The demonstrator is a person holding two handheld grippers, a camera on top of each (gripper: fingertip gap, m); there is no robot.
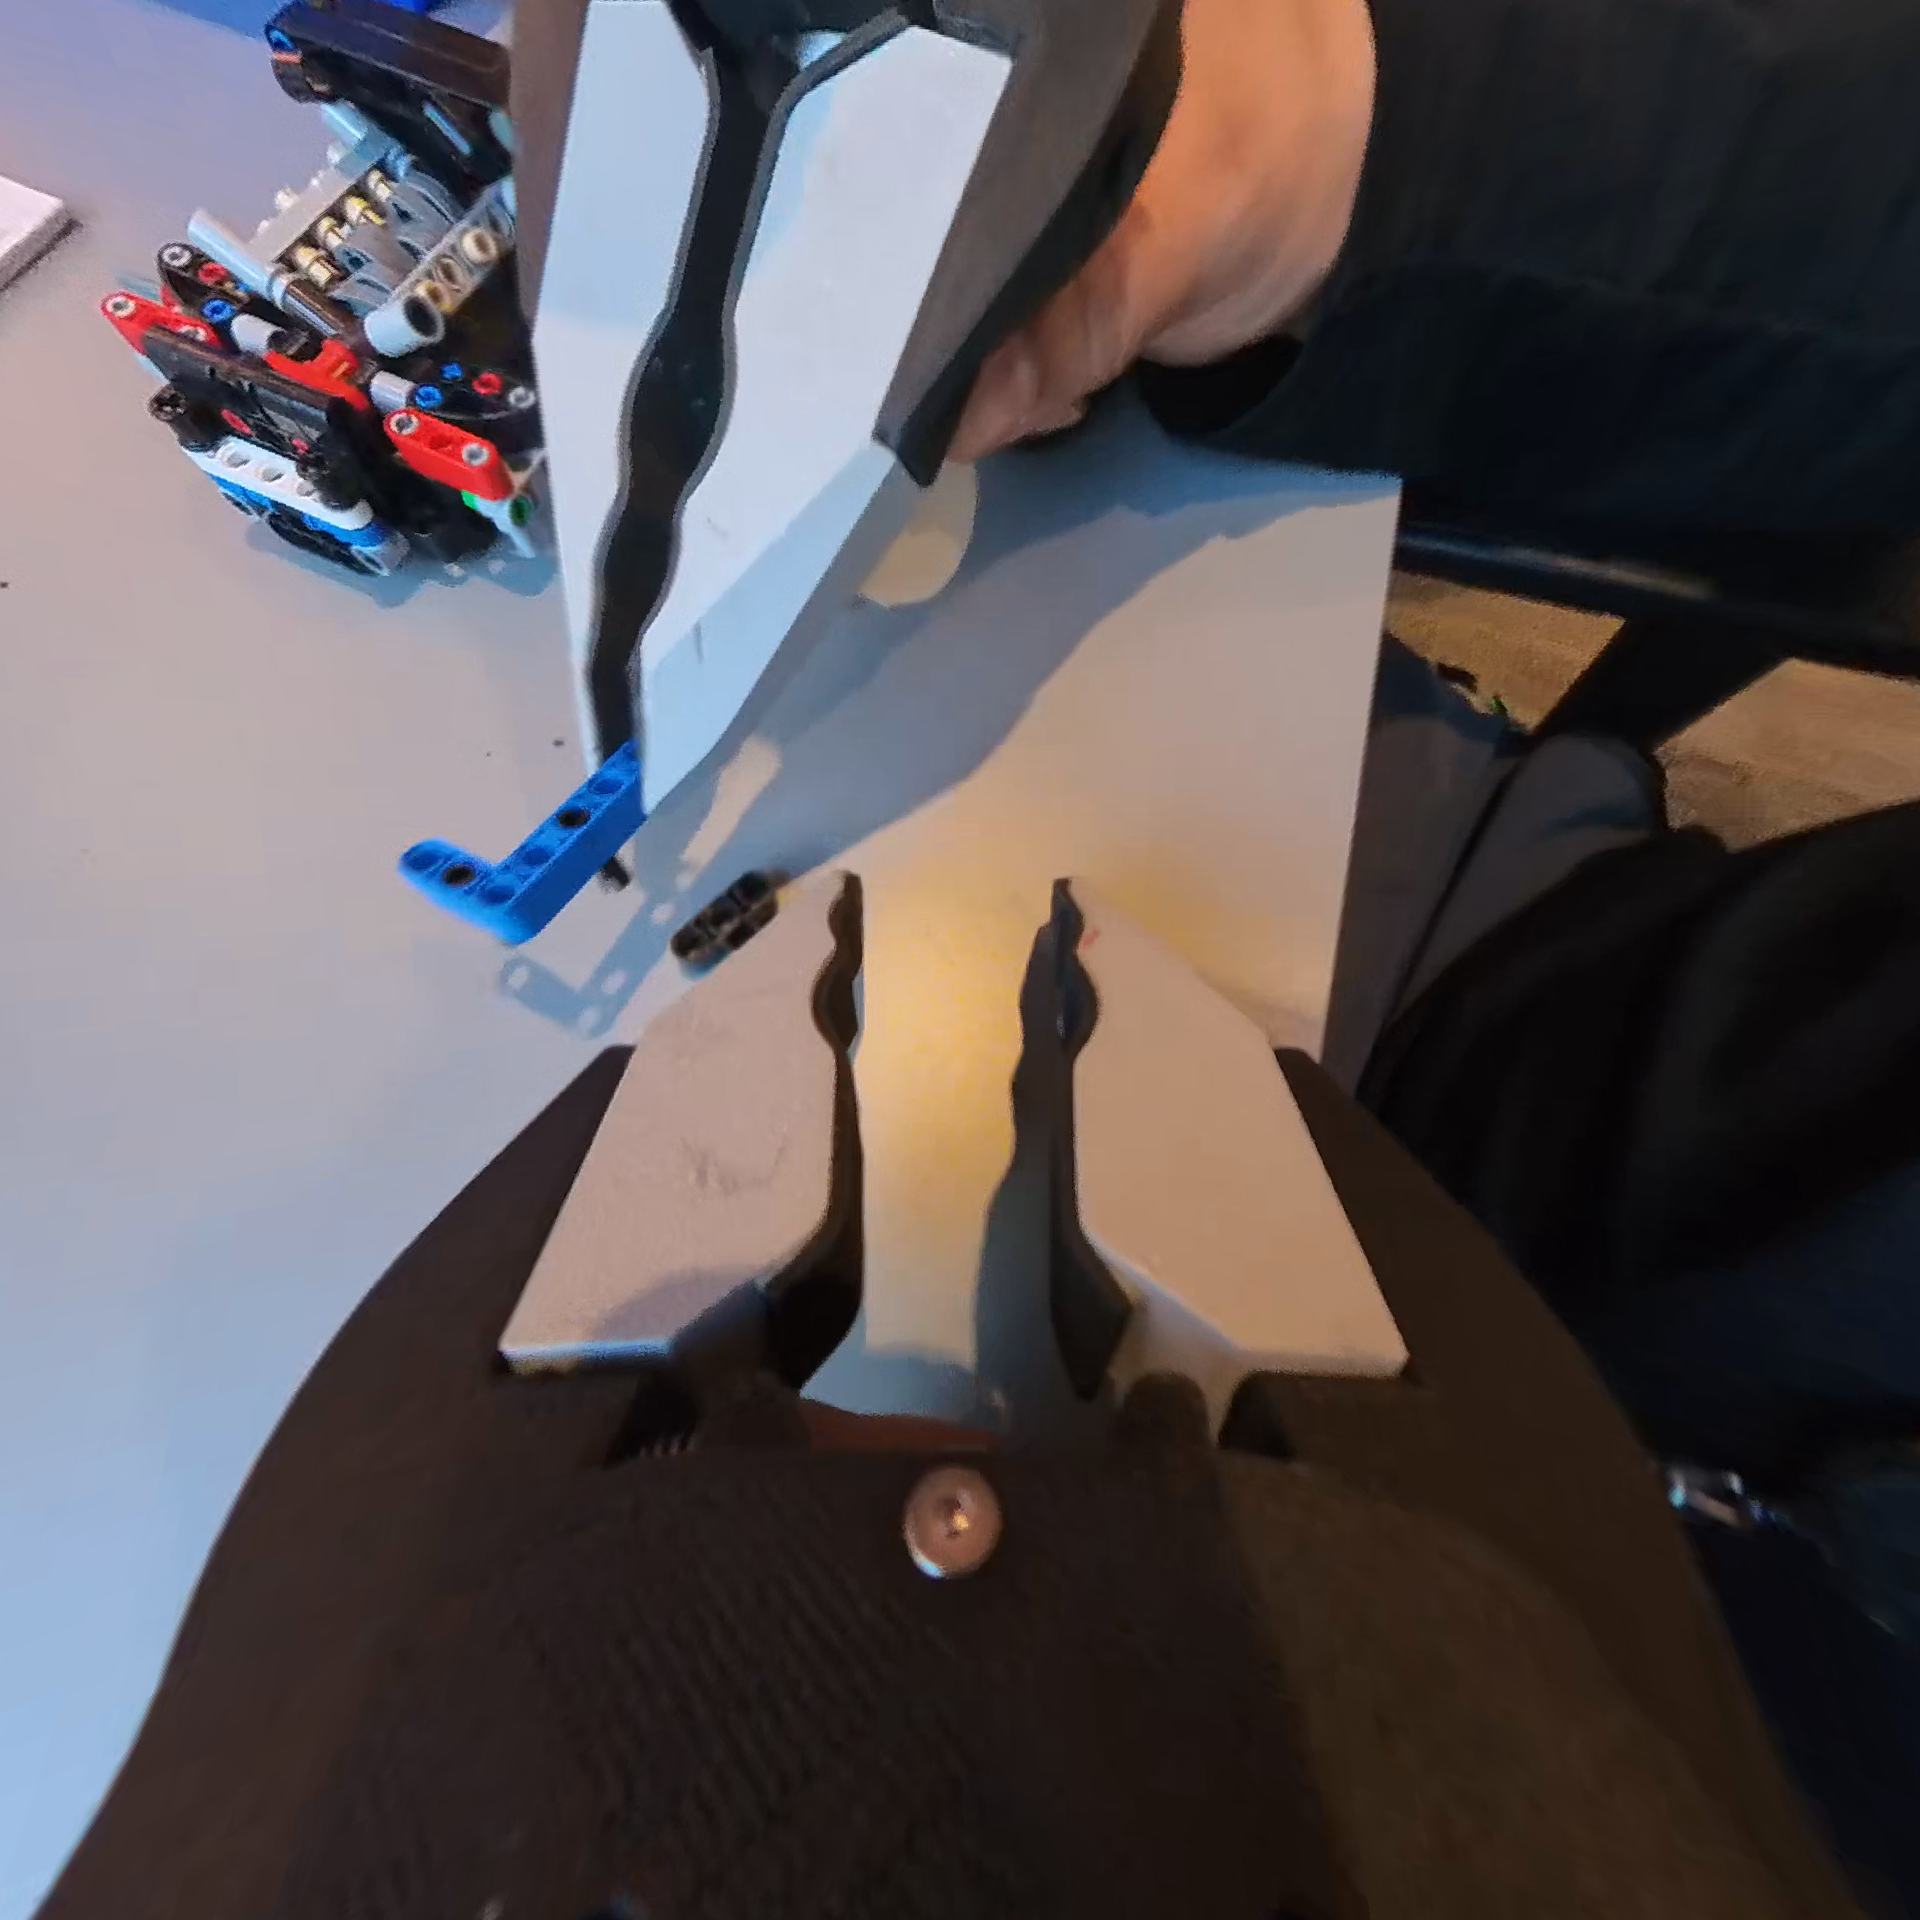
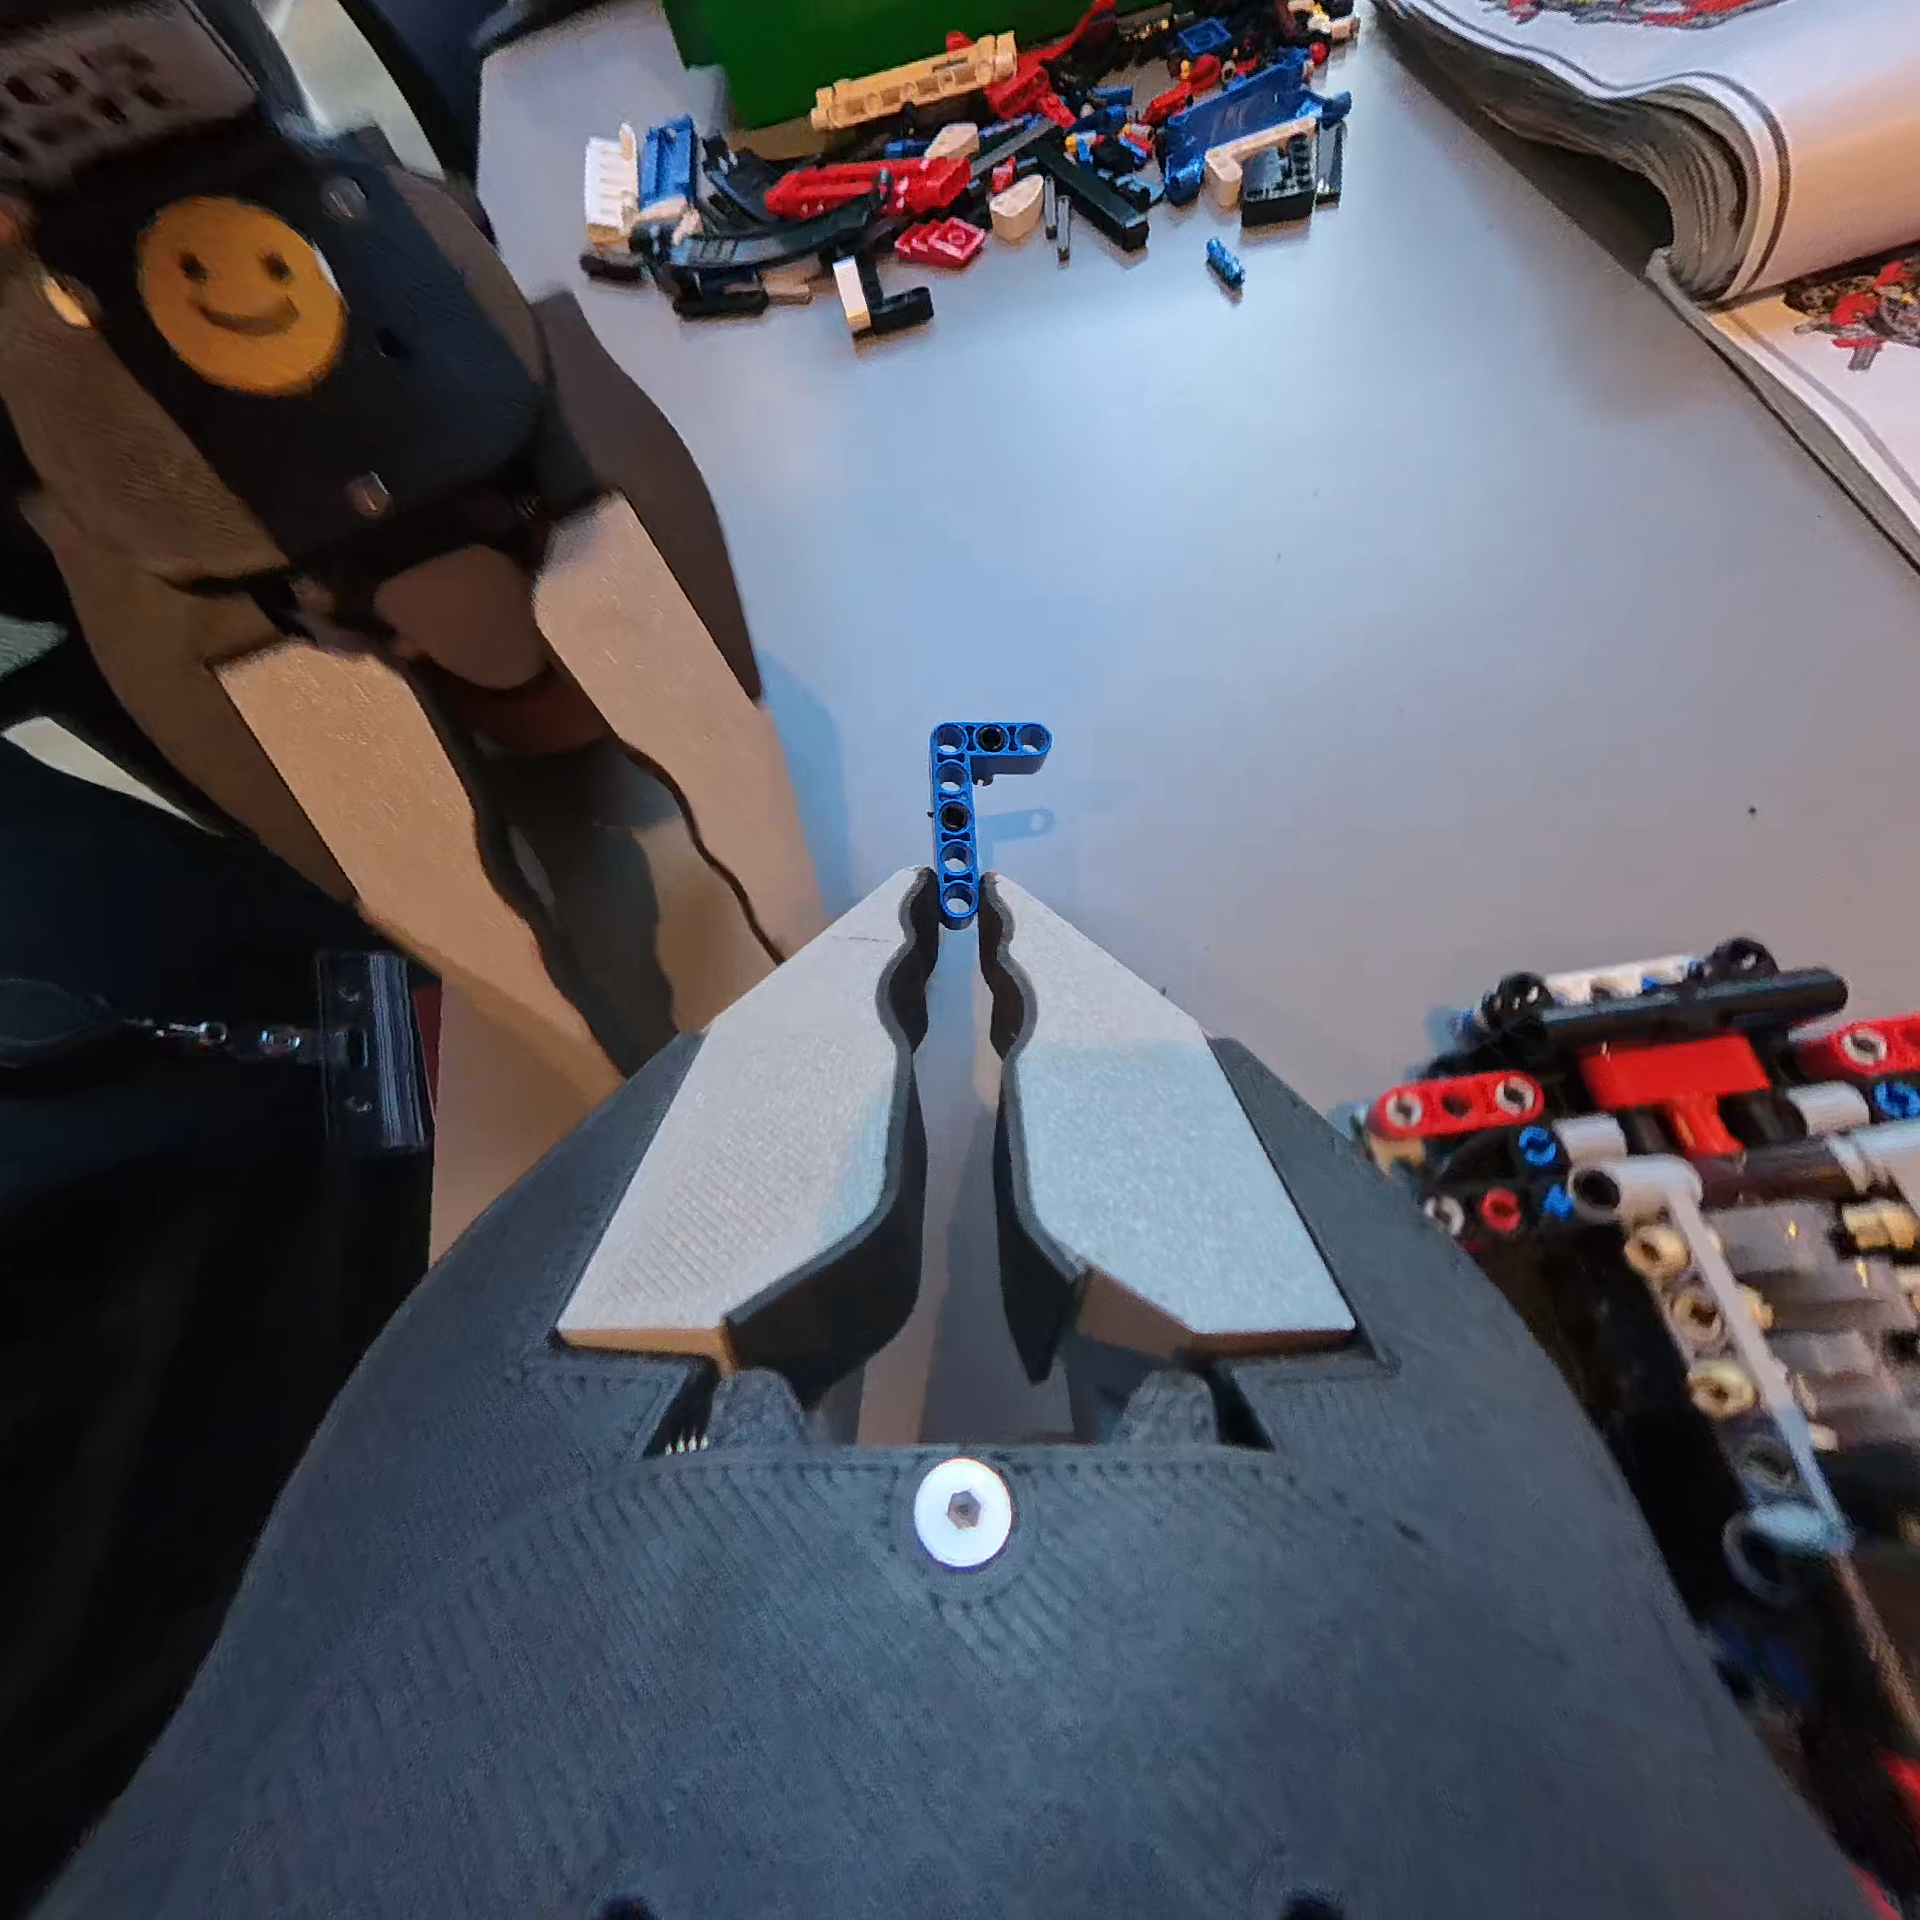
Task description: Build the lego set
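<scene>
Blue L-shaped plastic beam point(image 2: 961, 821) clamped in right gripper point(image 2: 958, 883); left gripper point(image 1: 956, 904) spread, empty. Partly built multicoloured lego model point(image 2: 1683, 1174) beside it looks far from finished.

Loose pieces point(image 2: 966, 177) behind beam point(image 2: 961, 821) — model point(image 2: 1662, 1174) right

An open instruction booklet point(image 2: 1766, 156) lies on the grey table point(image 2: 1299, 623), beside a green box point(image 2: 748, 52).

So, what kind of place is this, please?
Probably a hobby or office work table indoors: a plain grey tabletop carries a heap of loose coloured plastic building pieces, a thick open instruction booklet, and a half-built red, black and grey model.
</scene>
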